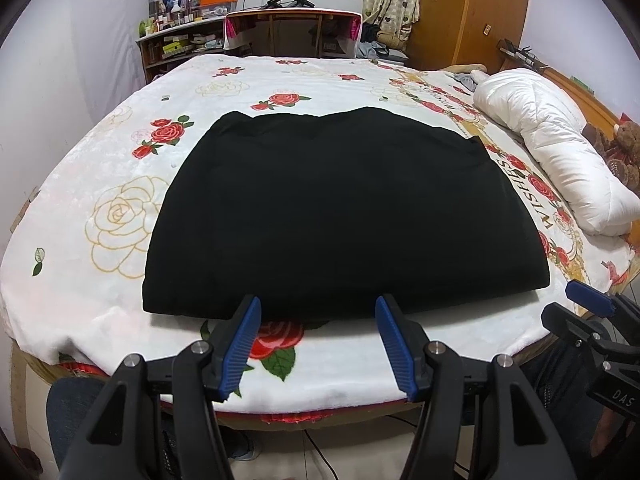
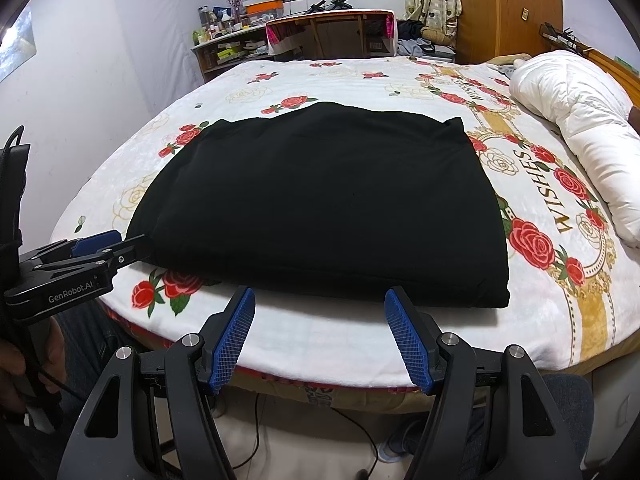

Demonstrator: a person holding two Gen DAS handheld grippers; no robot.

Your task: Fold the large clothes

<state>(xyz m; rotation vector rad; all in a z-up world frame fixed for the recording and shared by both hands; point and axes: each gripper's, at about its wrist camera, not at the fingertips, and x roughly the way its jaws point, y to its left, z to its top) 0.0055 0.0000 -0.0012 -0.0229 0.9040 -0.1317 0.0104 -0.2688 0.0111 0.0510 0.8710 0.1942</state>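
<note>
Left wrist view:
Left gripper (image 1: 318,312): jaws spread wide, nothing between them, tips just short of the near edge of the black garment (image 1: 332,216).
Black garment: folded into a flat, thick rectangle, lying in the middle of the rose-print blanket (image 1: 120,208).
Right gripper (image 1: 588,304): at the right edge, beside the garment's near right corner; only partly seen here.
White duvet (image 1: 552,148): bunched along the right side of the bed, apart from the garment.
Shelf unit (image 1: 176,46): beyond the bed, crowded with bottles and boxes; contents too small to name.

Right wrist view:
Right gripper (image 2: 320,306): jaws wide apart and empty, just before the garment's (image 2: 320,200) near edge.
Left gripper (image 2: 116,246): at the garment's near left corner, tips touching or nearly touching the cloth.
Desk (image 2: 332,32): past the far bed edge, under the window.
</note>
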